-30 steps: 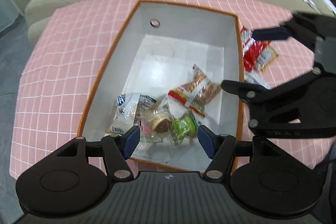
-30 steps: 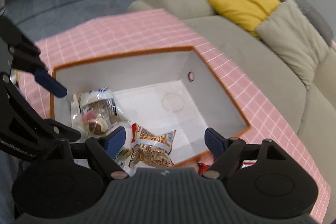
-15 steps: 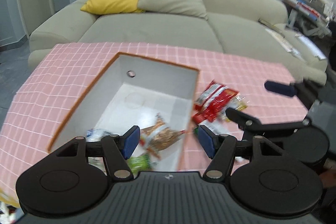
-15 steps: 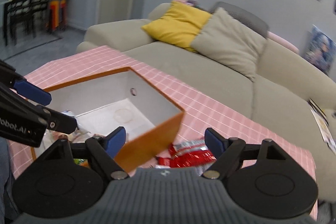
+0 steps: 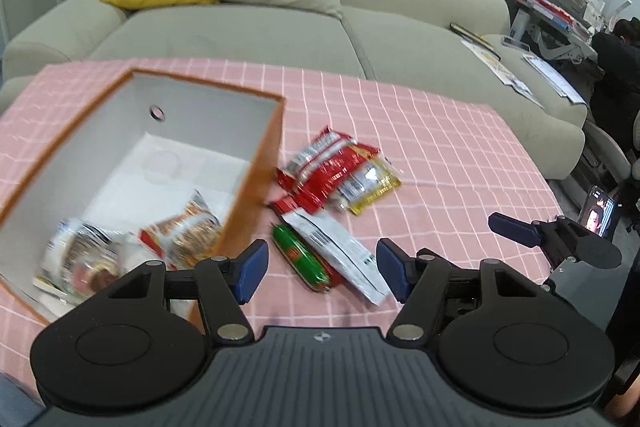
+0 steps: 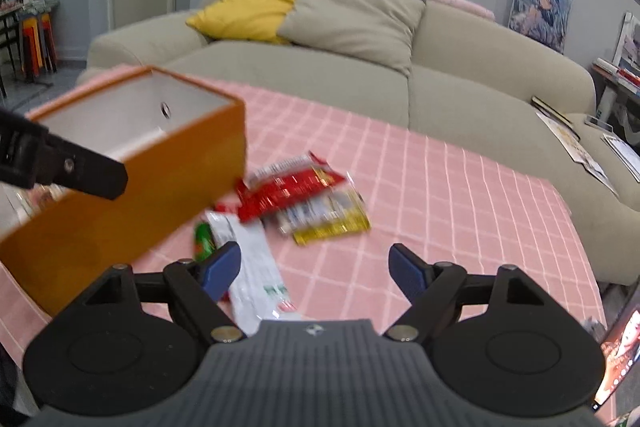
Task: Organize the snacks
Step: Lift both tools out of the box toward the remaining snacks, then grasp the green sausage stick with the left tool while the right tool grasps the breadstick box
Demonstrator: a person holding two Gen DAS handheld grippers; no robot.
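Matte black left gripper [image 5: 318, 269], ribbed dark grey housing at the base with a small round emblem. Two round black discs either side, angular linkage arms pinned by silver screw heads. Blue rubber pads [image 5: 251, 269] on the fingertips. Same build on the black right gripper [image 6: 316, 269]: ribbed grey body, silver pivots, blue fingertip pads [image 6: 406, 271].

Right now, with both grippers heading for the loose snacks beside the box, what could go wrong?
1. The white packet overlaps the green stick and the red packets are stacked, so one grab may drag the neighbours.
2. The pile lies right against the orange box; a finger could knock its wall.
3. The left gripper and right gripper, its jaws closing on nothing, could collide over the same pile.
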